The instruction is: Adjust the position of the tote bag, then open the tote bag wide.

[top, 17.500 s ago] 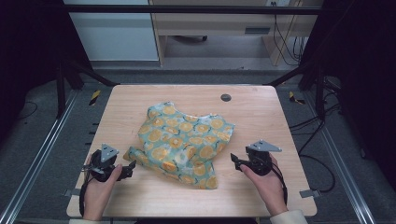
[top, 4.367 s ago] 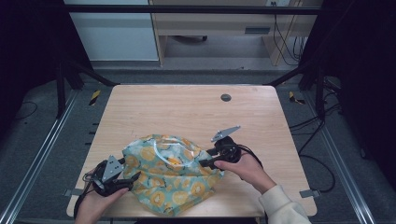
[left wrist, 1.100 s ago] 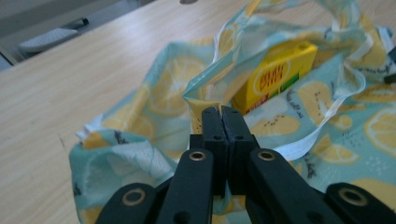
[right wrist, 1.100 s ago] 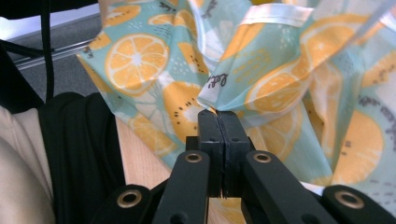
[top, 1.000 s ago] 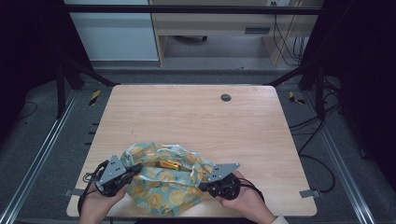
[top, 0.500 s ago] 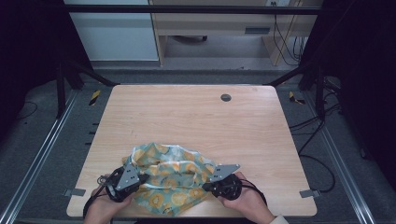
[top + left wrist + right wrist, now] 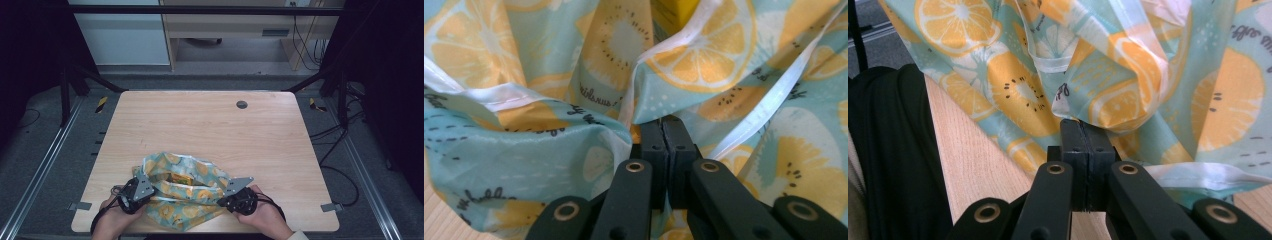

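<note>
- Your cloth (image 7: 182, 192) lies at the table's (image 7: 210, 130) near edge, between your two grippers.
- Left gripper (image 7: 136, 191) at its left side, right gripper (image 7: 235, 195) at its right.
- A round grommet (image 7: 241, 104) sits far behind.

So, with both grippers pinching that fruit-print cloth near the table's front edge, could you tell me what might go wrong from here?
1. The left gripper and right gripper each clamp only a thin fold of the cloth, so a pull could slip it free.
2. The cloth already reaches the front edge of the table; released, it might slide off.
3. A yellow thing sits in the opening; lifting unevenly could tip it out.
</note>
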Motion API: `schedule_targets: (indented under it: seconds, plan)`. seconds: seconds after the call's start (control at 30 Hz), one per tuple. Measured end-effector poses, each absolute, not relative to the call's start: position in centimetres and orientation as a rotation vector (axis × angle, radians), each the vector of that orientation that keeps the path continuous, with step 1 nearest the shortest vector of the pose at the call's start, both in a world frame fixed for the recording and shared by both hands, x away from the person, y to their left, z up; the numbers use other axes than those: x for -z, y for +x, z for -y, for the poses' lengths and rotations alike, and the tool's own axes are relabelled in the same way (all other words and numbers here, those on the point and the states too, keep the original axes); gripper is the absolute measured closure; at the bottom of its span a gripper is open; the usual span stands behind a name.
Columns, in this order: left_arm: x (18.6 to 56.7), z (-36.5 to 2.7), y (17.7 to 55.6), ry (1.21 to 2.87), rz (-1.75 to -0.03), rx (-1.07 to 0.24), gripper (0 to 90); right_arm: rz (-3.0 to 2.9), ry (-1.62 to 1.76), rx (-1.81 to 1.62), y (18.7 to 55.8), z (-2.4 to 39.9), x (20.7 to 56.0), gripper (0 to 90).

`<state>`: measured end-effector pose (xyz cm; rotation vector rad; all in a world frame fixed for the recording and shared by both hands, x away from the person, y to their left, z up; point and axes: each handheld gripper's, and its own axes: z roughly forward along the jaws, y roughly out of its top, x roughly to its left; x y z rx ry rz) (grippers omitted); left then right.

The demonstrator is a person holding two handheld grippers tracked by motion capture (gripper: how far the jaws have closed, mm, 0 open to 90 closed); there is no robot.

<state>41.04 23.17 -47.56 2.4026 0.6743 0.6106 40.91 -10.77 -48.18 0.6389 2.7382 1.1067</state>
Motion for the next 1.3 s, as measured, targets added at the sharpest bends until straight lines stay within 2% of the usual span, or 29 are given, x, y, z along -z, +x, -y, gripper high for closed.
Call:
schedule_targets:
  seconds: [0.1,0.2,0.33,0.37,0.4,0.53,0.73,1.0,1.17,1.3]
  plan:
    - [47.7,-23.1,41.4,2.397,-0.690,-0.617,89.4,-2.732,0.644,-1.109,41.1,10.8,48.2,88.9]
    - [47.9,-23.1,41.8,2.404,-0.705,-0.634,87.8,-2.717,0.683,-1.108,41.3,11.0,48.3,81.1]
    - [47.8,-23.2,41.7,2.404,-0.696,-0.643,87.4,-2.699,0.689,-1.127,41.1,11.4,47.5,62.2]
    - [47.7,-23.3,41.7,2.398,-0.698,-0.648,86.9,-2.683,0.687,-1.148,40.9,11.9,46.8,53.3]
    - [47.6,-23.3,41.7,2.395,-0.698,-0.656,86.4,-2.662,0.686,-1.159,40.8,12.2,46.3,49.4]
    - [47.6,-23.3,41.5,2.393,-0.698,-0.660,85.8,-2.593,0.698,-1.236,40.9,13.5,44.1,43.6]
    - [47.5,-23.2,41.4,2.390,-0.694,-0.664,85.1,-2.541,0.715,-1.259,42.1,13.4,42.3,41.6]
    - [47.1,-23.4,40.9,2.368,-0.687,-0.676,84.3,-2.586,0.647,-1.217,44.8,8.6,41.5,31.1]
    - [47.1,-23.3,40.7,2.346,-0.685,-0.675,85.2,-2.638,0.633,-1.179,45.5,6.8,42.2,30.1]
    - [46.9,-23.3,40.6,2.351,-0.666,-0.677,85.7,-2.655,0.628,-1.129,45.6,6.1,42.6,56.7]
